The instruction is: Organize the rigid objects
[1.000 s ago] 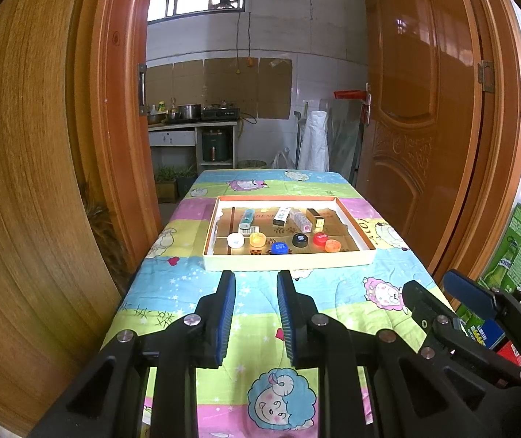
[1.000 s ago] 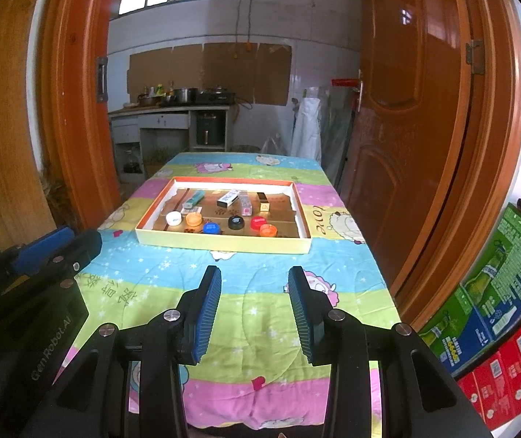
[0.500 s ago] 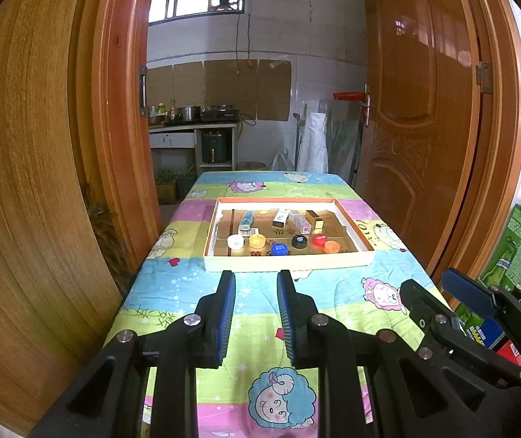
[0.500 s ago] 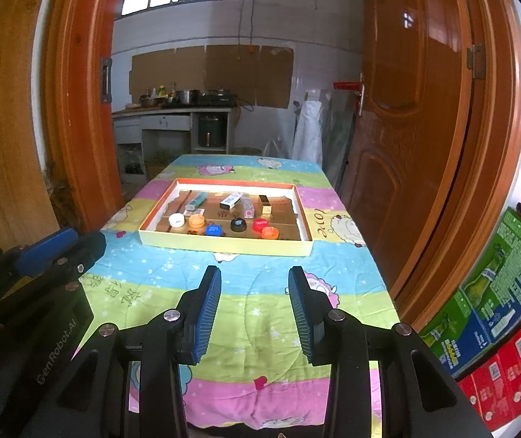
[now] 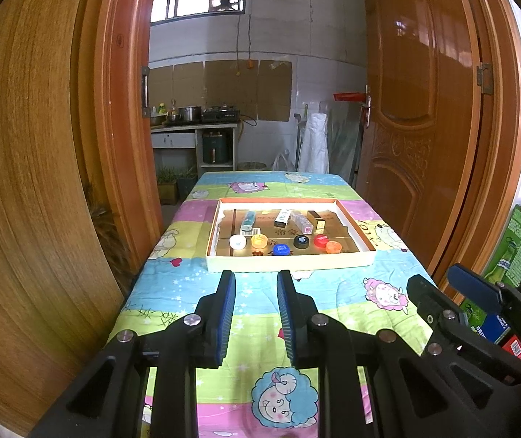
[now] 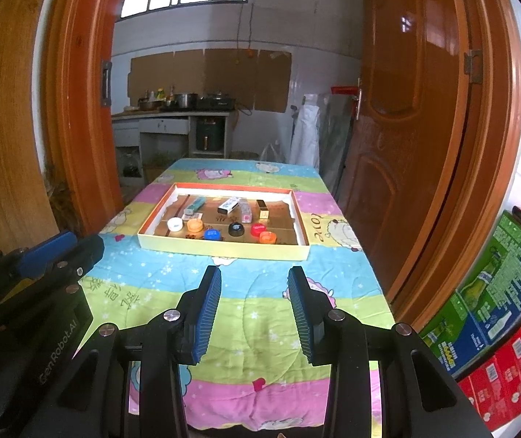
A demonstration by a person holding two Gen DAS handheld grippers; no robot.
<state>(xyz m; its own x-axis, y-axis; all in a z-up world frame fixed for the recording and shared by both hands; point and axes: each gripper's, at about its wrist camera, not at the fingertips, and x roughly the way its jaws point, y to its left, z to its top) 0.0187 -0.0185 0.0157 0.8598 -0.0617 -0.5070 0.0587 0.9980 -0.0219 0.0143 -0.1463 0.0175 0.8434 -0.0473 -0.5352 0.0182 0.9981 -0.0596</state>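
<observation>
Both my left gripper [image 5: 255,284] and right gripper [image 6: 255,281] hang apart, empty. Bottle caps [image 6: 224,231] line the tray [image 6: 224,250] front edge: light, rigid, slippery; grip across rims.

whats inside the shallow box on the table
Six bottle caps along the near side: white cap through orange cap. Small cartons lie behind. The box's near wall hides the floor just behind it.

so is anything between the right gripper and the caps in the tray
Only the tray's near wall. The right gripper is open over bare cloth, and the caps sit behind that low wall.
</observation>
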